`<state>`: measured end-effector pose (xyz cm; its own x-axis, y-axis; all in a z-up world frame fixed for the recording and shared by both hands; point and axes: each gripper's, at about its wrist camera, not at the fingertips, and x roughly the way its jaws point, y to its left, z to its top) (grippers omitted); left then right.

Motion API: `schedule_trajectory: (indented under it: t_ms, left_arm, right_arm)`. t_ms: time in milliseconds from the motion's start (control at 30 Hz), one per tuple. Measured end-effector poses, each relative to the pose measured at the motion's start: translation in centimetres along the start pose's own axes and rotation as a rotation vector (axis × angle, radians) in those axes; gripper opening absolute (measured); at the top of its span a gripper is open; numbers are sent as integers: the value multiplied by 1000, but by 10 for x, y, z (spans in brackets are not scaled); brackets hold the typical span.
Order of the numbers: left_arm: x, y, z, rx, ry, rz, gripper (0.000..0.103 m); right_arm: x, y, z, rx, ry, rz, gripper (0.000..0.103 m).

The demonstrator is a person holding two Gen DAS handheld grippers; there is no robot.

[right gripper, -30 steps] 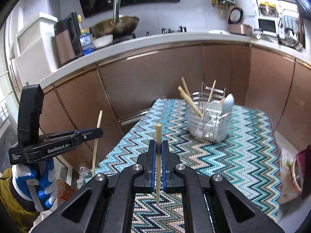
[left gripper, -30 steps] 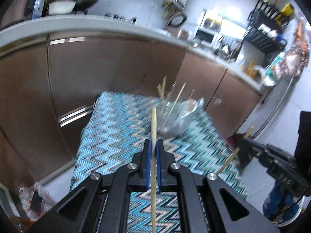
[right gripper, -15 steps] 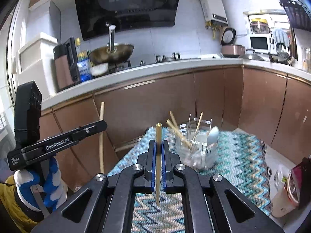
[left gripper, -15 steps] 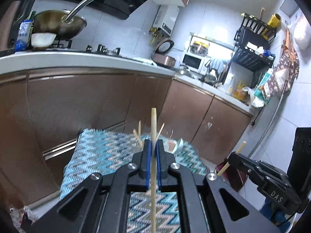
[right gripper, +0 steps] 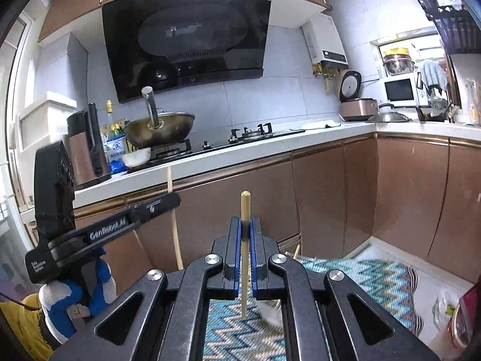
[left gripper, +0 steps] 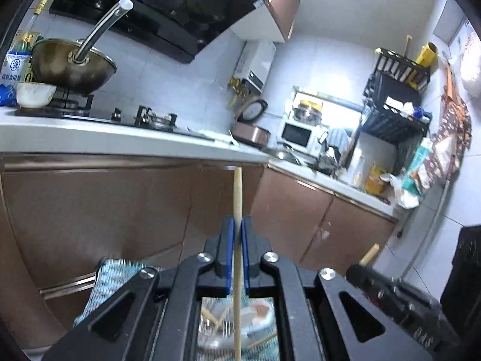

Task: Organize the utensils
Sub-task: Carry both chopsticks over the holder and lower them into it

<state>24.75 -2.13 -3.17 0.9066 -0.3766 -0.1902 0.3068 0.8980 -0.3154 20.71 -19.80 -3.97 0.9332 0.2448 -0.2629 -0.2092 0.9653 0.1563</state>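
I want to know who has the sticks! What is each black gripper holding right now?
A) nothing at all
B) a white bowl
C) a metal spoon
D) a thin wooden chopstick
D: the left gripper is shut on a thin wooden chopstick, and the right gripper pinches another pale wooden chopstick between its blue pads.

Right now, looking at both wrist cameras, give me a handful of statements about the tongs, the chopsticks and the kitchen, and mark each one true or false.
1. The left tongs are shut on a chopstick. True.
2. The right tongs are empty. False: they grip a chopstick that stands upright between the blue pads.
3. A wok sits on the stove. True.
4. The utensil holder stands on the white counter. False: it shows low down, behind the left tongs, on the zigzag cloth.
5. The hand under the left tongs wears a blue and white glove. True.
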Motion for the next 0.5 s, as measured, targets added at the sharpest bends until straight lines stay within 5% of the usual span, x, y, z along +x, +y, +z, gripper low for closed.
schedule_trajectory:
  t_ms: [167, 500]
  left_arm:
    - [42, 2, -2, -16, -66, 38, 5]
    - [108, 6, -39, 16, -72, 91, 5]
  right_arm:
    - [34, -17, 0, -14, -1, -9, 5]
    - [83, -41, -21, -26, 46, -25, 5]
